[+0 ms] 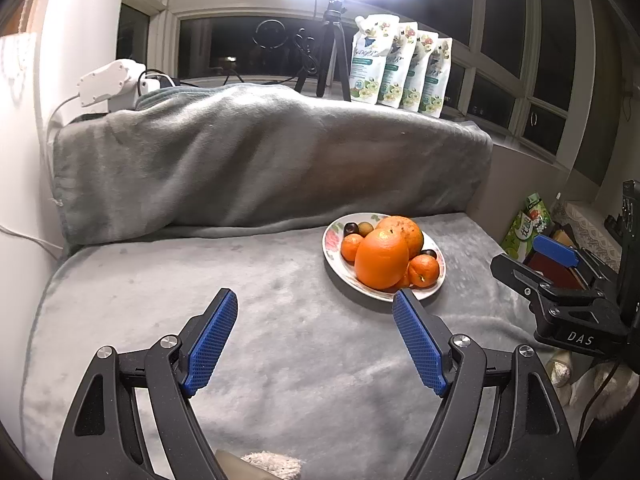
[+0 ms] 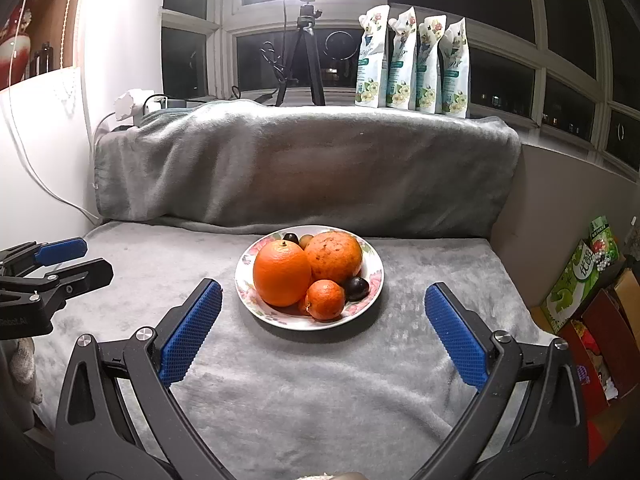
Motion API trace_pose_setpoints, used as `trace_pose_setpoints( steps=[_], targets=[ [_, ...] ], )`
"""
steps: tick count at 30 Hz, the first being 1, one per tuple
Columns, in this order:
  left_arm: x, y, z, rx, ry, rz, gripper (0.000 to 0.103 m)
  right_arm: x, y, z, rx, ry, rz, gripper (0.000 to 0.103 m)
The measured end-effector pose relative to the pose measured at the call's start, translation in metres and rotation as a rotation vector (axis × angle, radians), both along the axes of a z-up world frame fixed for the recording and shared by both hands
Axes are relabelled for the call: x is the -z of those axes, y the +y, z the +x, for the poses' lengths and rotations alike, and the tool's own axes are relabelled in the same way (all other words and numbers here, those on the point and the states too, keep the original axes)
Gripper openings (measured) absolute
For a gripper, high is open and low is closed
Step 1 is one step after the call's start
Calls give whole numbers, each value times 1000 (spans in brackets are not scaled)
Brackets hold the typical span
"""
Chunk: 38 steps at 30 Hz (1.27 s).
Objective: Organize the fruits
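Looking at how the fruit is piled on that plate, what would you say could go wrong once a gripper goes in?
1. The two large oranges lean together on the plate; lifting one may send the small mandarin or the dark plum rolling off.
2. The plate sits on a soft grey blanket, so a push on its rim could tip it.
3. Both the left gripper and the right gripper are open near the plate and might collide.

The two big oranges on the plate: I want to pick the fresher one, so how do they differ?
The front orange has smooth, bright, even skin; the rear orange is duller and flecked with brown spots. The front orange looks taller and oval, the rear orange rounder and broader. Both rest side by side, touching, on the flowered plate.
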<state>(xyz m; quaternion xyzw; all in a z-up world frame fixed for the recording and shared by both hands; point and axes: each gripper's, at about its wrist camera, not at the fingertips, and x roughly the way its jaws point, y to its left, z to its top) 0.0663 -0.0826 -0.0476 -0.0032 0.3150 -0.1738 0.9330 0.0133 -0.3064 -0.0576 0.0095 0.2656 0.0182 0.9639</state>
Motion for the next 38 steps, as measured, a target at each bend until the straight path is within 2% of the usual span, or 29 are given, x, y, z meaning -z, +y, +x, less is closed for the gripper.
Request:
trace_pose_setpoints(
  steps=[38],
  targets=[
    [-1, 8, -4, -19, -12, 6, 80, 0, 4, -3, 0, 1, -1, 103]
  ],
)
